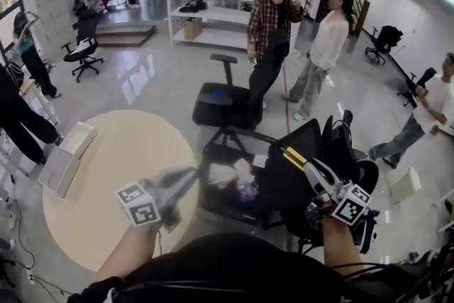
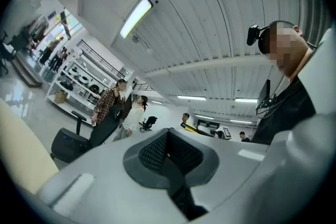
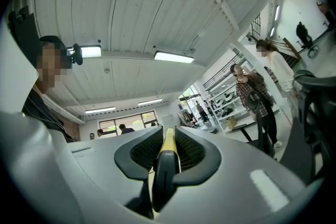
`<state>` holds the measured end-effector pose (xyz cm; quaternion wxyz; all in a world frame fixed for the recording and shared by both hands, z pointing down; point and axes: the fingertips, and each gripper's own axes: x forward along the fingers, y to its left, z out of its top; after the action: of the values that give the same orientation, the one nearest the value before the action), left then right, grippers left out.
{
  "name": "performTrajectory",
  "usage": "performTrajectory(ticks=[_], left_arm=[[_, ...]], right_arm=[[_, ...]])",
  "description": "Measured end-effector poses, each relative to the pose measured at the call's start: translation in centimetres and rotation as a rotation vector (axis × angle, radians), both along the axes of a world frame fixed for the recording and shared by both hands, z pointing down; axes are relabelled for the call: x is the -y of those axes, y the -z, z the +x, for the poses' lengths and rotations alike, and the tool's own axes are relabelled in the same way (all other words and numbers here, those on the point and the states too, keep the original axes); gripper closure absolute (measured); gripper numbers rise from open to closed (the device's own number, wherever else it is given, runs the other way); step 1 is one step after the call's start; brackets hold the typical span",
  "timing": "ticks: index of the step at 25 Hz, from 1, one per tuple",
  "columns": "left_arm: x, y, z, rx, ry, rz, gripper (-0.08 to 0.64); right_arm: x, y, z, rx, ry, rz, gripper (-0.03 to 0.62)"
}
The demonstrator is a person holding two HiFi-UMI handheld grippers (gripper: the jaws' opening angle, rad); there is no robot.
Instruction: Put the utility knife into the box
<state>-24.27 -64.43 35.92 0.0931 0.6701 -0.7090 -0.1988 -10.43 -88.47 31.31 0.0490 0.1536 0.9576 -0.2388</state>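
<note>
I'm pinching the knife [image 1: 294, 157] at my 1 o'clock in the right gripper [image 1: 316, 172], jaws barely parted around it, the left gripper [image 1: 181, 182] sitting closed and empty, and I'm fearing that thin hold slipping while swinging across to the box [image 1: 65, 158] at my 10 o'clock.

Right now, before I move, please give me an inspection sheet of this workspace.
Surface: round beige table, lower left in the head view.
Job's things: white box on the table's left edge; utility knife held off the table.
Clutter: black chair right of the table.
Grippers: left gripper jaws together, empty; right gripper jaws shut on the utility knife.
Cables: thin cable on the floor left of the table.
Surroundings: two people standing, shelves behind them.
</note>
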Motion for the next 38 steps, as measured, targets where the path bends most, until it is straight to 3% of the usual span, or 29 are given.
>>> performTrajectory(ticks=[5,12,22,26,29,34,38], left_arm=[[2.9,0.7,0.3,0.004,0.143,0.005,0.561],[6.2,0.1,1.8,-0.006,0.245,-0.017,0.561],[2.3,0.2,0.2,0.005,0.424,-0.02,0.561],[-1.6,0.6,-1.6,0.026,0.469,0.007,0.561],[-6.0,-0.2,-5.4,0.041,0.507,0.01,0.561],[-16.7,-1.1,-10.7,0.067,0.549,-0.024,0.561],[-24.7,-2.5,-14.6,0.048,0.643,-0.032,0.561]], right_arm=[[3.7,1.6,-3.4,0.029,0.18,0.037,0.503],[7.7,0.8,-6.5,0.028,0.329,0.033,0.505],[4.4,0.8,-11.2,0.02,0.497,0.096,0.505],[0.8,1.3,-13.5,0.001,0.535,0.135,0.505],[-3.7,0.9,-18.4,-0.006,0.554,0.154,0.505],[-15.6,0.1,-25.5,-0.023,0.592,0.148,0.505],[-24.5,-0.6,-32.0,-0.063,0.679,0.171,0.505]])
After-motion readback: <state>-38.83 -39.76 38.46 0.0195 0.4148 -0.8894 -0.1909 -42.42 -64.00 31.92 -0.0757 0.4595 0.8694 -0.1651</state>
